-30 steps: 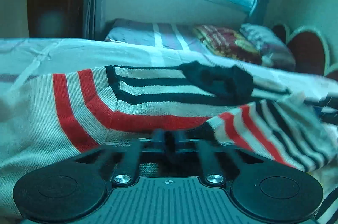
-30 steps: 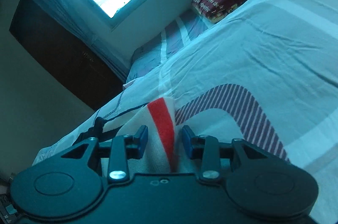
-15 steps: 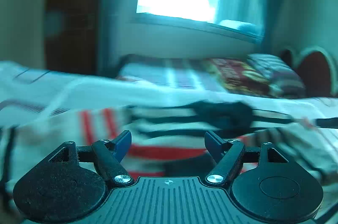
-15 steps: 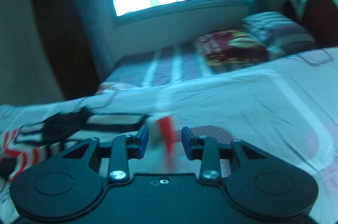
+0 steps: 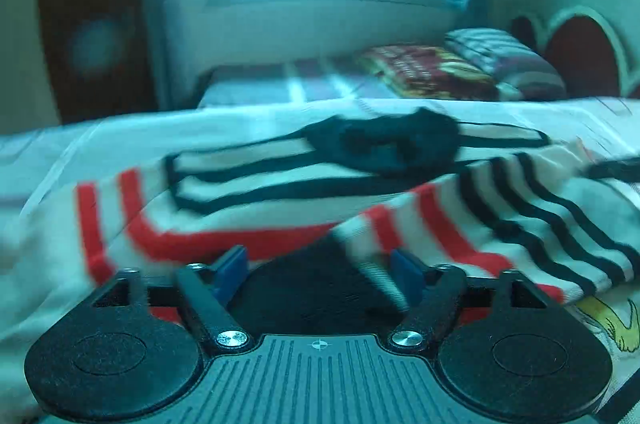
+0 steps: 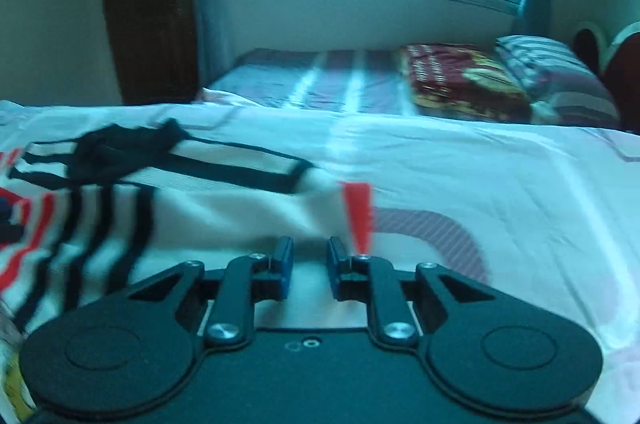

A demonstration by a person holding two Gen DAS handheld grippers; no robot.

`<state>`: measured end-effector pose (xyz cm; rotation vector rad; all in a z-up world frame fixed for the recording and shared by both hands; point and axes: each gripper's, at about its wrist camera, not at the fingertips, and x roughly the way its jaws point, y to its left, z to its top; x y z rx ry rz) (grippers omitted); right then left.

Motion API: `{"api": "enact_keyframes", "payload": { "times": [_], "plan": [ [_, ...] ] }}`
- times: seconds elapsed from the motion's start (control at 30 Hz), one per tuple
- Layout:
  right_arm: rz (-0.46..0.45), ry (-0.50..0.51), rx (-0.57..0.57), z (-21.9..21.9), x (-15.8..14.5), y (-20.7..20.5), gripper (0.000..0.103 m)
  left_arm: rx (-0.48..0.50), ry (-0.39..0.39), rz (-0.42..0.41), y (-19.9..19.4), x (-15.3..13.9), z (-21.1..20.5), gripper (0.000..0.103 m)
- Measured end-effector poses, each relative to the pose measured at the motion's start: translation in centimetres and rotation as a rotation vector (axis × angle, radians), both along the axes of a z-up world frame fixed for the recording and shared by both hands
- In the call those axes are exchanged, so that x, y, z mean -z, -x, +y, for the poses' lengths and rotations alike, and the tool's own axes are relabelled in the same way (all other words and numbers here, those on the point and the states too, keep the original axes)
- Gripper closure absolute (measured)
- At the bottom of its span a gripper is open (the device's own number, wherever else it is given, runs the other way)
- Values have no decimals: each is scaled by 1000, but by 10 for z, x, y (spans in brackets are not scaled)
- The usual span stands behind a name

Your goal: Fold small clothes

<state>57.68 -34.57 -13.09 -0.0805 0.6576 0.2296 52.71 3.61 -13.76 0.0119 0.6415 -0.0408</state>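
A white knit garment (image 5: 260, 192) with red and black stripes and a black collar (image 5: 400, 144) lies spread on the bed. My left gripper (image 5: 318, 270) hovers low over its near edge. Its jaws are opening wide, and the cloth lies below them, untouched by the blue pads (image 5: 230, 270). In the right wrist view the same garment (image 6: 220, 208) stretches from the left towards my right gripper (image 6: 310, 262). Those jaws are closing to a narrow gap on a white fold, and a red-striped edge (image 6: 358, 212) peaks up beside the right pad.
The bed sheet (image 6: 500, 176) is white with pale patterned bands and runs off to the right. A second bed behind holds a dark red pillow (image 6: 460, 80) and a striped pillow (image 6: 556, 76). A dark wooden door (image 6: 148, 4) stands at back left and a headboard (image 5: 576, 56) at right.
My left gripper went from shut on the garment's near edge to wide open, letting the cloth drop. The right gripper rolled level, and its jaws narrowed on the red-striped fold.
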Motion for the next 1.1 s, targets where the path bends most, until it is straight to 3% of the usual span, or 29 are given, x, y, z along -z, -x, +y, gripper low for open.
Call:
{"api": "enact_keyframes", "payload": {
  "times": [0.03,0.13,0.2,0.23,0.33,0.4,0.47,0.53,0.6,0.63,0.73,0.8,0.87,1.0,1.1],
  "plan": [
    [-23,-6,-3,3,-6,10,73,-19,-2,-14,4,-5,1,23],
    [-71,-4,-100,26,-12,48,73,14,-2,-59,16,-14,-8,23],
    [-74,33,-179,42,-2,71,73,41,-59,-7,15,-4,-20,22],
    [-49,83,-210,50,10,79,73,44,-70,14,13,4,-20,16],
    [-51,103,-154,52,13,92,73,-18,-30,-5,29,-8,-3,13],
    [-87,23,-113,44,-4,105,71,-64,-10,-89,59,-21,21,13],
    [-104,-68,-63,31,-15,120,71,-130,96,-105,91,-24,62,13],
    [-89,-137,-14,16,-18,129,70,-269,199,-121,125,-20,115,14],
    [-59,-170,40,2,-16,139,70,-438,268,-151,158,-13,171,26],
    [-45,-178,57,-4,-17,140,69,-545,305,-145,172,-7,199,39],
    [-7,-185,85,-12,-14,150,68,-764,602,-149,204,17,281,40],
    [3,-186,93,-13,-16,155,68,-811,749,-218,215,29,315,40],
    [3,-185,94,-11,-18,158,68,-847,833,-262,217,35,337,40],
    [-7,-198,85,-4,-26,157,68,-885,909,-313,211,42,364,40],
    [-26,-199,75,-2,-31,156,67,-888,925,-335,204,43,373,40]
  ]
}}
